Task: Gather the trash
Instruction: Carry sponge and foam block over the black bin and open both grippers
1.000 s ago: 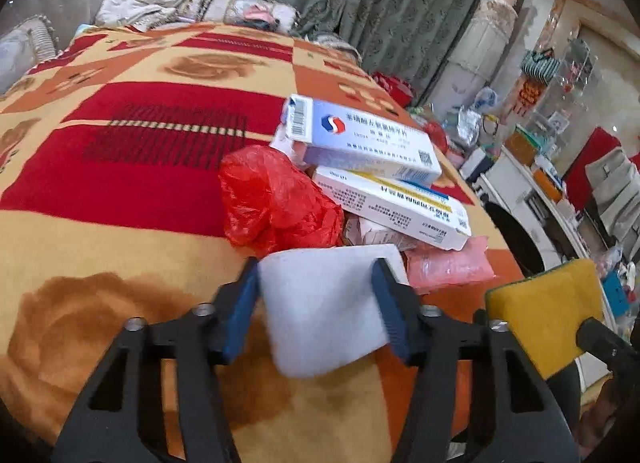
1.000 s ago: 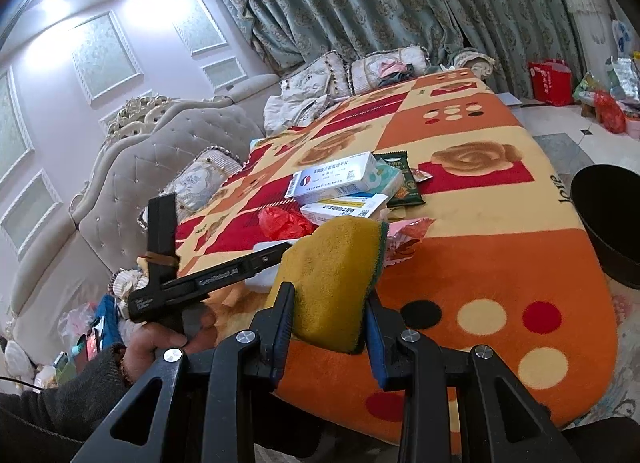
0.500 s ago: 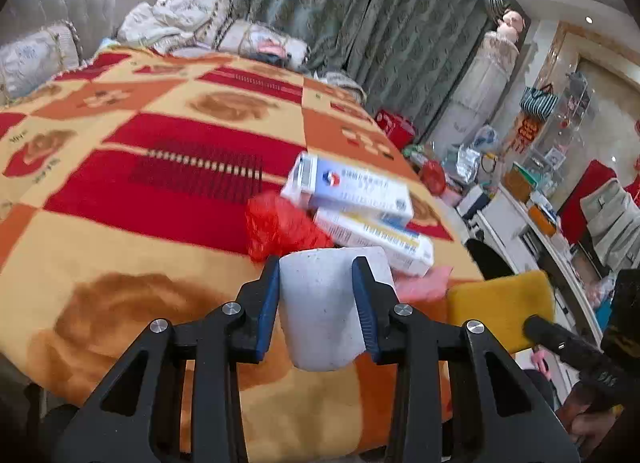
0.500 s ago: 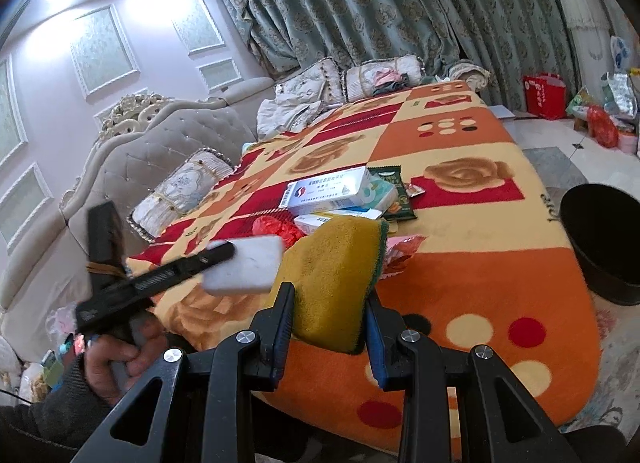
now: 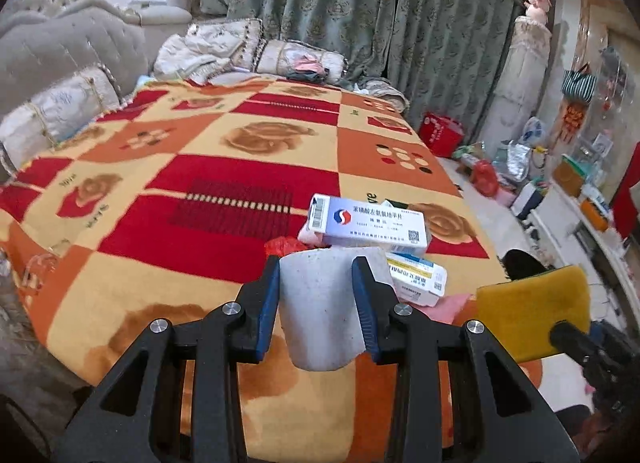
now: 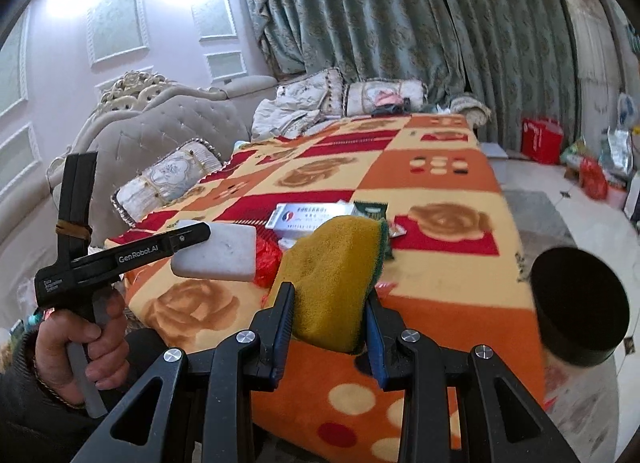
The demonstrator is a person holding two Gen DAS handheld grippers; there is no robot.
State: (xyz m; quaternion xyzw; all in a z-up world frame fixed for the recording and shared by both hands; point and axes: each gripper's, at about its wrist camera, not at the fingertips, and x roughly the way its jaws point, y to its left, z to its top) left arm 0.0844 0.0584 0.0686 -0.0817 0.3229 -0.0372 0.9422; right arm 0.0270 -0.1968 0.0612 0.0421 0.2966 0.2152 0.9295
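Both tools have lifted since a second ago, and the left tool (image 5: 316,295) has squeezed tighter on its white sponge (image 5: 320,311), which now hangs clear above the blanket-covered counter (image 5: 200,191) instead of lying on it. Its blue fingers (image 5: 267,303) press the sponge from both sides. To the right, the right tool (image 6: 328,323) is clamped on a yellow sponge (image 6: 332,275) with a green backing, also held in the air over the near edge of the counter. On the blanket just beyond the white sponge lie a crumpled red bag (image 5: 282,245), a white and blue box (image 5: 368,223) stacked on a second box (image 5: 418,279), and a pink wrapper (image 5: 452,305). A dark green packet (image 6: 372,209) sits behind the boxes. A black bin (image 6: 576,307) stands on the floor beside the counter. A hand (image 6: 76,347) grips the left tool's handle.
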